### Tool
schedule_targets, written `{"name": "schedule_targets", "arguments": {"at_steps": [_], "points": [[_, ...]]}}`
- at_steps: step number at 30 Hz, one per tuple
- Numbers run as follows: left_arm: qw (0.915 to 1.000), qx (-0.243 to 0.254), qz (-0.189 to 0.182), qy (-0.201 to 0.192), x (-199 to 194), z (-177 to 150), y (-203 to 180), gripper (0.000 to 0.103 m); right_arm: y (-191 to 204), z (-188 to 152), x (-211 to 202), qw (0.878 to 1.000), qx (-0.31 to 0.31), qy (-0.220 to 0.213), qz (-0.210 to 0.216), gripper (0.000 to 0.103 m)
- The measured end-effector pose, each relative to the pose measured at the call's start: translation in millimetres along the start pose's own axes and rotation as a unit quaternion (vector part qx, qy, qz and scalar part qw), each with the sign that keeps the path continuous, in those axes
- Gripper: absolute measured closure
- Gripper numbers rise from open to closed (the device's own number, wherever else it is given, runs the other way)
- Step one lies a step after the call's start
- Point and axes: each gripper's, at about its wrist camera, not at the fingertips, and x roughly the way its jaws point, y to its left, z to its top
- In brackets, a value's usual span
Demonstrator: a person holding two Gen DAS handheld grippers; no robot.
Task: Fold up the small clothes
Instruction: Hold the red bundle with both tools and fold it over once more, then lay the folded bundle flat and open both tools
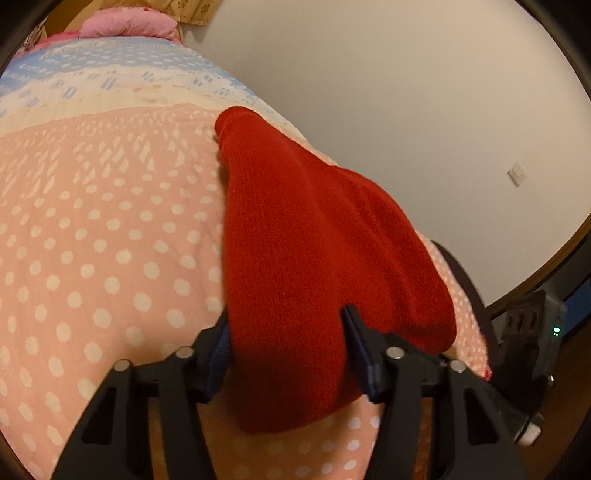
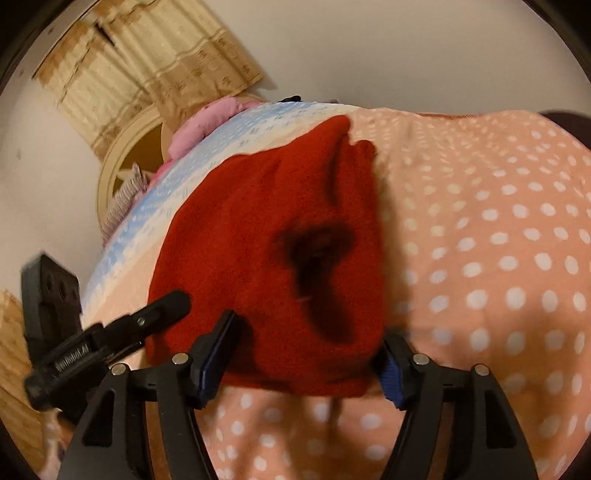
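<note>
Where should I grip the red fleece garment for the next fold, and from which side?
Probably the near edge of the red fleece garment, coming in low from this side along the polka-dot bedspread. That edge already sits between the open fingers of both the left gripper and the right gripper; the far end narrows and looks bunched.

Garment: you see solid deep red, fleecy, no print, between your tool's fingers.
Bedcover: salmon pink with white dots beside your tools; further ahead the dots give way to white dashes, then a cream band, then pale blue with white marks.
Left tool: your fingers are black with dark blue pads.
Right tool: black too, pads brighter blue.
Pillow: plain pink, far ahead.
Curtain: beige, tan patterned bands.
Wall: off-white.
</note>
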Motion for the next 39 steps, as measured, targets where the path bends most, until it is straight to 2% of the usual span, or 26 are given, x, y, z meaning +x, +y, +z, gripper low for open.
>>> {"name": "schedule_targets", "arguments": {"at_steps": [1, 2, 3, 4, 7, 10, 13, 17, 20, 24, 27, 31, 34, 39], "points": [[1.0000, 0.003, 0.007, 0.001, 0, 1, -3, 0.053, 8, -2, 2, 1.000, -0.018, 0.003, -0.019, 0.037], [0.9998, 0.006, 0.016, 0.002, -2, 1, -9, 0.057, 14, -2, 3, 0.999, -0.028, 0.005, -0.034, 0.049], [0.9997, 0.008, 0.021, 0.002, -7, 1, -9, 0.059, 17, -2, 3, 0.999, -0.026, 0.008, -0.033, 0.059], [0.9996, 0.012, 0.026, 0.002, -8, 2, -10, 0.062, 18, 0, 3, 1.000, -0.008, 0.018, -0.007, 0.071], [0.9984, 0.029, 0.048, 0.006, -17, 4, -23, 0.064, 15, 4, -7, 0.999, 0.027, 0.019, 0.011, 0.077], [0.9978, 0.028, 0.057, 0.017, -26, 3, -28, 0.064, 15, 5, -22, 0.997, 0.057, 0.026, 0.049, 0.077], [0.9971, 0.030, 0.063, 0.029, -32, -2, -26, 0.064, 18, 0, -28, 0.996, 0.059, 0.042, 0.055, 0.077], [0.9947, 0.043, 0.082, 0.044, -22, -17, -21, 0.063, 14, -17, -21, 0.995, 0.063, 0.063, 0.034, 0.077], [0.9937, 0.057, 0.090, 0.036, -24, -24, -22, 0.061, 4, -30, -13, 0.993, 0.082, 0.076, 0.034, 0.077], [0.9919, 0.066, 0.104, 0.031, -25, -26, -21, 0.058, 7, -33, -17, 0.995, 0.068, 0.070, 0.022, 0.076], [0.9899, 0.073, 0.119, 0.029, -26, -30, -20, 0.051, 9, -37, -20, 0.996, 0.061, 0.068, 0.011, 0.075], [0.9896, 0.071, 0.122, 0.028, -31, -37, -16, 0.049, 9, -41, -25, 0.995, 0.066, 0.069, 0.014, 0.071], [0.9880, 0.069, 0.137, 0.023, -34, -39, -13, 0.040, 7, -47, -29, 0.995, 0.063, 0.075, 0.008, 0.071], [0.9874, 0.069, 0.139, 0.031, -36, -49, -10, 0.040, 13, -57, -33, 0.996, 0.025, 0.082, -0.031, 0.071]]}}
